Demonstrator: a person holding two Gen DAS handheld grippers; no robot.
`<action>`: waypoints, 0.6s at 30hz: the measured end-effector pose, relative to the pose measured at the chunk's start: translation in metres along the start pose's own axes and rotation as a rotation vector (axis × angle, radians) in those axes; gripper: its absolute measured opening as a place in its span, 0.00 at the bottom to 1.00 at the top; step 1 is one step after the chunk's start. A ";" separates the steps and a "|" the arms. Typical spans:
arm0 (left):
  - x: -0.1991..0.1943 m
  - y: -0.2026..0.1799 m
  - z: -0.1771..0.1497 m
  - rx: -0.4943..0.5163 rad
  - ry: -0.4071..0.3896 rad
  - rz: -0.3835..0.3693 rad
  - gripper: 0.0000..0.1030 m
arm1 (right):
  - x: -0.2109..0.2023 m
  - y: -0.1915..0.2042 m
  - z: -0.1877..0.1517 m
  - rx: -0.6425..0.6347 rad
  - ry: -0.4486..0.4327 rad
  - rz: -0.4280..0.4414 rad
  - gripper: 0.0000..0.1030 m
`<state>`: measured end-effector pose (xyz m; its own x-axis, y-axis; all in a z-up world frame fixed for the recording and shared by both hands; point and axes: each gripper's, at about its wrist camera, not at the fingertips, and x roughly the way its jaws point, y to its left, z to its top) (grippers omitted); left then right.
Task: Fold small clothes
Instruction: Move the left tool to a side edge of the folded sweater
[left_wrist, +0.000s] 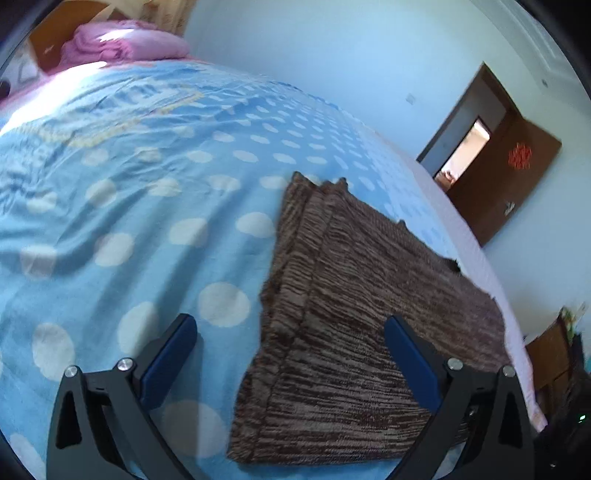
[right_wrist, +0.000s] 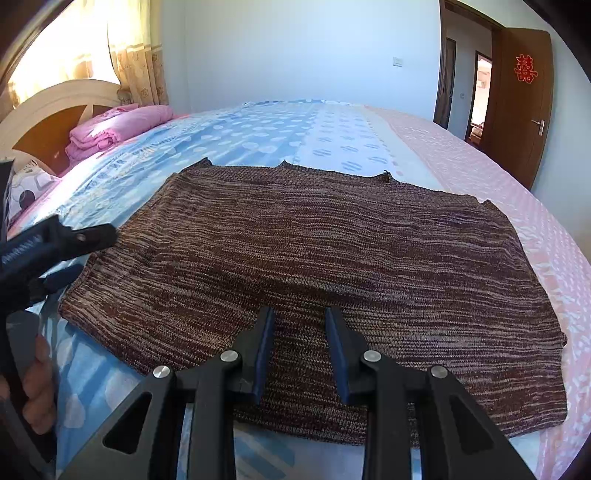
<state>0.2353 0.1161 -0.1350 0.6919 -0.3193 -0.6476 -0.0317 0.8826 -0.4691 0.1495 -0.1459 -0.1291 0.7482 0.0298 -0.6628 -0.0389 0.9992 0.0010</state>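
Observation:
A brown knitted garment lies spread flat on the blue polka-dot bed sheet. My right gripper hovers over the garment's near edge, its jaws a narrow gap apart with nothing pinched between them. In the left wrist view the garment runs from the middle to the right. My left gripper stands wide open above its left edge, one finger over the sheet and the other over the knit. The left gripper also shows by the garment's left side, held by a hand.
Folded pink bedding lies by the headboard at the far left. A pink patterned cover runs down the bed's right side. A wooden door stands open at the far right. Curtains hang by the window.

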 end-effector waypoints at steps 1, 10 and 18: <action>-0.004 0.005 -0.001 -0.027 -0.003 -0.011 0.99 | 0.001 0.000 -0.001 0.006 -0.003 0.008 0.30; -0.044 -0.012 -0.048 0.063 0.059 0.010 0.97 | -0.001 -0.010 -0.006 0.045 -0.017 0.056 0.31; -0.044 -0.023 -0.057 -0.008 0.084 -0.089 0.95 | -0.001 -0.013 -0.006 0.056 -0.023 0.071 0.31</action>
<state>0.1647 0.0906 -0.1301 0.6293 -0.4245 -0.6510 0.0215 0.8468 -0.5314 0.1451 -0.1587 -0.1331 0.7599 0.1004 -0.6422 -0.0555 0.9944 0.0898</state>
